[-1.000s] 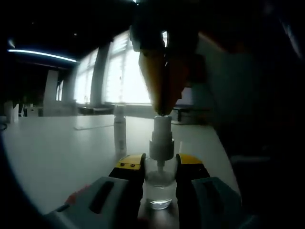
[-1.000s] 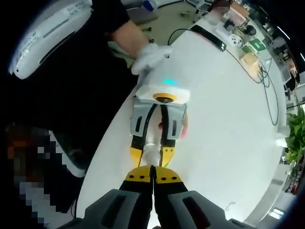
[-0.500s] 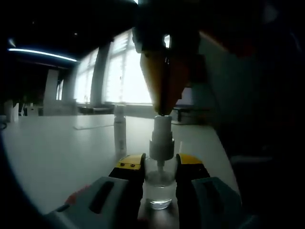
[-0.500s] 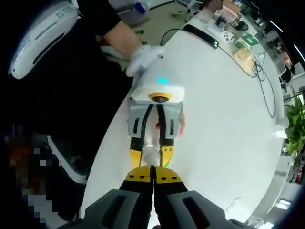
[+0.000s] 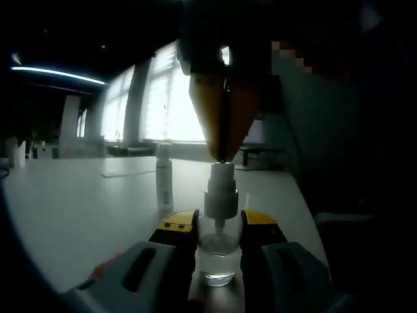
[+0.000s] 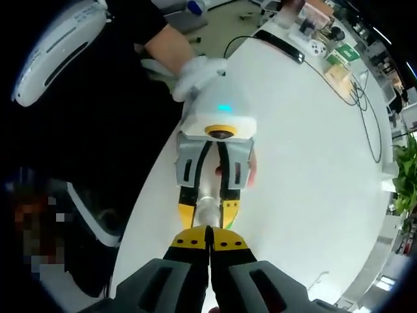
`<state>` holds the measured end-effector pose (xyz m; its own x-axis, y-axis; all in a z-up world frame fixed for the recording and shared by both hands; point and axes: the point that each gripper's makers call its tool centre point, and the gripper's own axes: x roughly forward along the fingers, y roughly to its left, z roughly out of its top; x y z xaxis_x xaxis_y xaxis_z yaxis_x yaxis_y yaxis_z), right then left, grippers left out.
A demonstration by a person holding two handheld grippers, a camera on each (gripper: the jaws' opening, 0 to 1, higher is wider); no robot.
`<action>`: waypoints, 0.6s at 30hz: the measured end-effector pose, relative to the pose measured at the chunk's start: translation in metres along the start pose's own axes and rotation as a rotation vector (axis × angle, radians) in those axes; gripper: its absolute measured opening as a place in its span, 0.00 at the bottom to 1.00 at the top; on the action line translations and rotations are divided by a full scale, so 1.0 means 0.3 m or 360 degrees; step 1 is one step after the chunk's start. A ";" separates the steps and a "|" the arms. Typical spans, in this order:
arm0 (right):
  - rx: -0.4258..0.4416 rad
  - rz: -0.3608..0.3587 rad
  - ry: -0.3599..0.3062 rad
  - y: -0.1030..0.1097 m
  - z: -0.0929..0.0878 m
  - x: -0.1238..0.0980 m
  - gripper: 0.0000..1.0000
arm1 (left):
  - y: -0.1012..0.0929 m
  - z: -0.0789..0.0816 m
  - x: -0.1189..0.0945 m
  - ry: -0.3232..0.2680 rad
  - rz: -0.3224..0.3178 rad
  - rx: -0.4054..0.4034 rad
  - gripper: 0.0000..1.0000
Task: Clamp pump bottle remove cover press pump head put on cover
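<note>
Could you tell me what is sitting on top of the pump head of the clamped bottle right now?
The shut tips of the right gripper rest on the pump head of the bottle, which the left gripper clamps. The head's top face is covered by those tips.

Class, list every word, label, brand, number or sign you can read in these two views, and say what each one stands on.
None can be read.
White curved device beside the person: dark printed line, too small to read.
Green box at the far table edge: markings too blurred.
Clamped pump bottle: clear, no label seen.
</note>
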<state>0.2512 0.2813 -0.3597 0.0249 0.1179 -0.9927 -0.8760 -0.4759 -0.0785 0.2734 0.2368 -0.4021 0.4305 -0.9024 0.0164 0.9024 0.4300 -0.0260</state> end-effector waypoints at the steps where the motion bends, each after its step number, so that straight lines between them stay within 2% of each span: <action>1: 0.0000 0.0000 0.0001 0.000 -0.001 0.000 0.00 | 0.001 0.000 0.000 0.0000 0.0000 0.0002 0.16; 18: 0.0001 -0.0018 0.0013 0.000 0.000 -0.003 0.00 | -0.006 0.003 -0.005 0.0002 0.0000 0.0014 0.16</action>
<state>0.2512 0.2812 -0.3589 0.0390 0.1161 -0.9925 -0.8758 -0.4742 -0.0899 0.2711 0.2375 -0.4013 0.4305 -0.9025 0.0153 0.9026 0.4302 -0.0172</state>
